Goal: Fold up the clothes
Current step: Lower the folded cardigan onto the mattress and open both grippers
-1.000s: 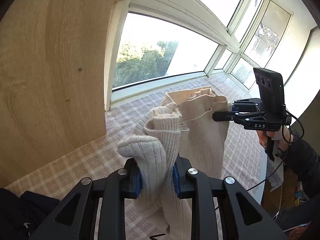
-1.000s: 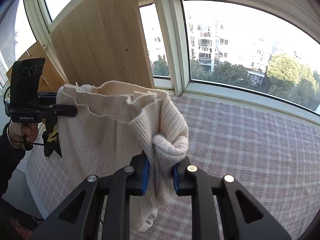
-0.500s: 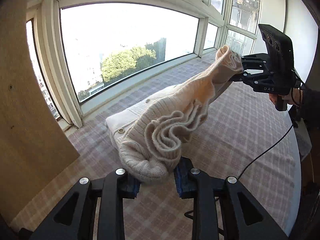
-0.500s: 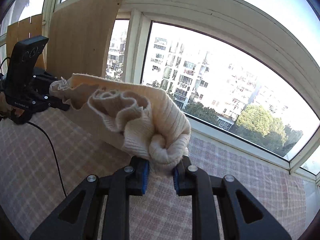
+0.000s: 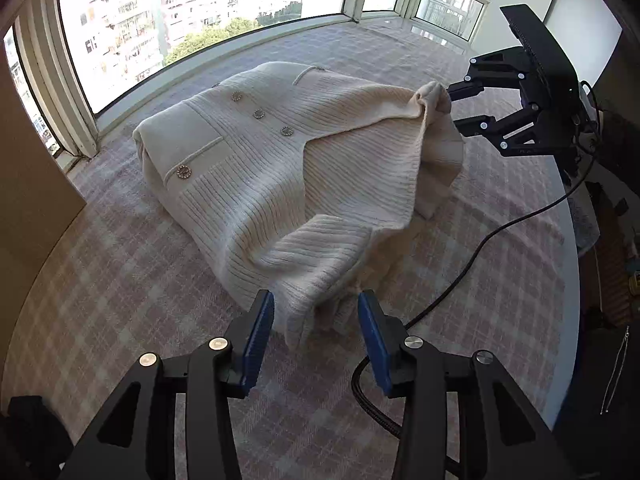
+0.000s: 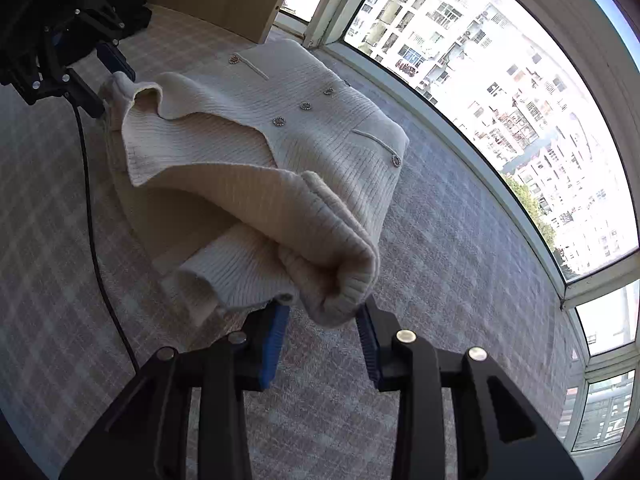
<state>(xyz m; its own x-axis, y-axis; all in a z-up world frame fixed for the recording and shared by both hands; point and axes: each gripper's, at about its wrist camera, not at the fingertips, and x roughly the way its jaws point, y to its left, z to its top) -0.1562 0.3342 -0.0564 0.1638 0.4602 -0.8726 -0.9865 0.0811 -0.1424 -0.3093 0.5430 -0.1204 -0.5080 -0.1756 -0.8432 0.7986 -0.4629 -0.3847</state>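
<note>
Left wrist view: the cardigan (image 5: 280,168) is draped on the checked cloth (image 5: 120,280); both tools, left (image 5: 316,336) and right (image 6: 322,340), have just been spreading, pads clear of the knit.

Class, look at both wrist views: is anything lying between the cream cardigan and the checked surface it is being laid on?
Nothing visible does. The cardigan already rests on the checked cloth. A black cable runs alongside it on the cloth, beside the fabric rather than visibly under it.
</note>
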